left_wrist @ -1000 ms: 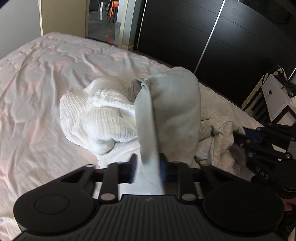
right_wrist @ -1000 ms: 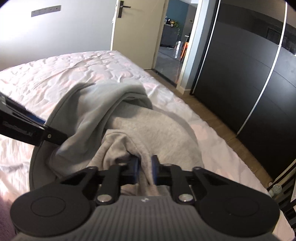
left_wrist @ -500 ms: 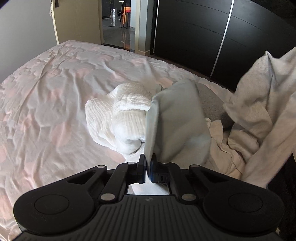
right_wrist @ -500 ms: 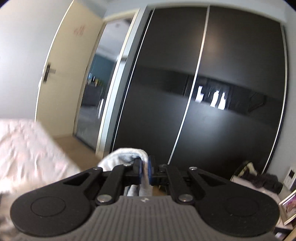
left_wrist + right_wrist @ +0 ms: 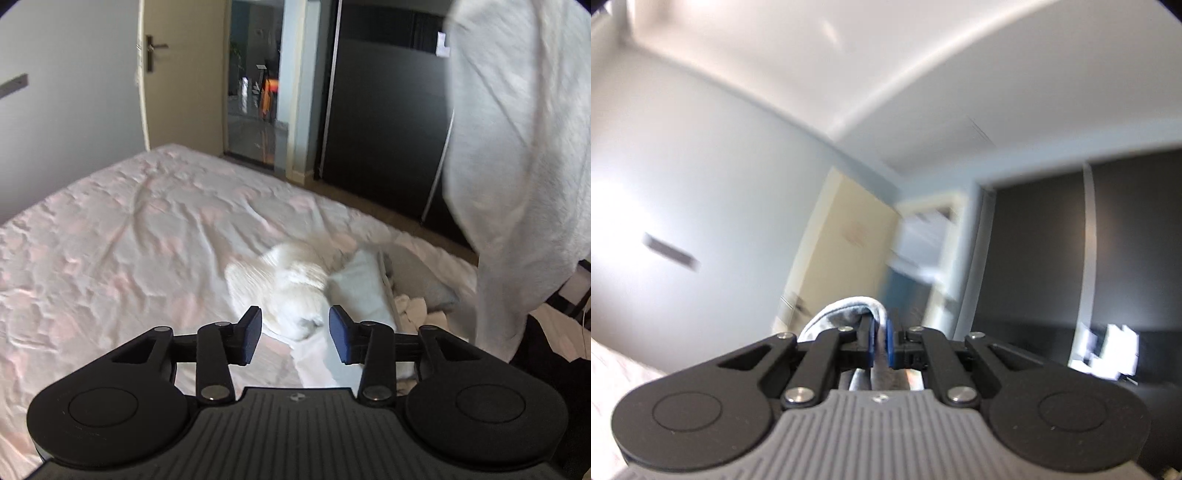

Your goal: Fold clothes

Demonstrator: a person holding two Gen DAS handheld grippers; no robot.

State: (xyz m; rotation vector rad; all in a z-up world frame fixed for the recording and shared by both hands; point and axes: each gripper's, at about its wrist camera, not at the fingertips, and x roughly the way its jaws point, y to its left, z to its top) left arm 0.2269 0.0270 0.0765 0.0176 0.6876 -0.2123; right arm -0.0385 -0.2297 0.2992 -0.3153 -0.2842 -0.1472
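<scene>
Left gripper point(image 5: 294, 334) now released, right gripper point(image 5: 881, 345) lifted gripping grey garment point(image 5: 517, 166)

Bright daylight, motion blur throughout, fisheye edge bending, wall glare left

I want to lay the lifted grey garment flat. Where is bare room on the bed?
Free: the bedspread from the white crumpled garment left toward the wall and door. Crowded: the right edge, where the pale blue cloth and other clothes lie under the hanging grey garment.

Left view overlooks bed point(image 5: 110, 236); right tilts ceilingward; both share door point(image 5: 177, 74).
</scene>
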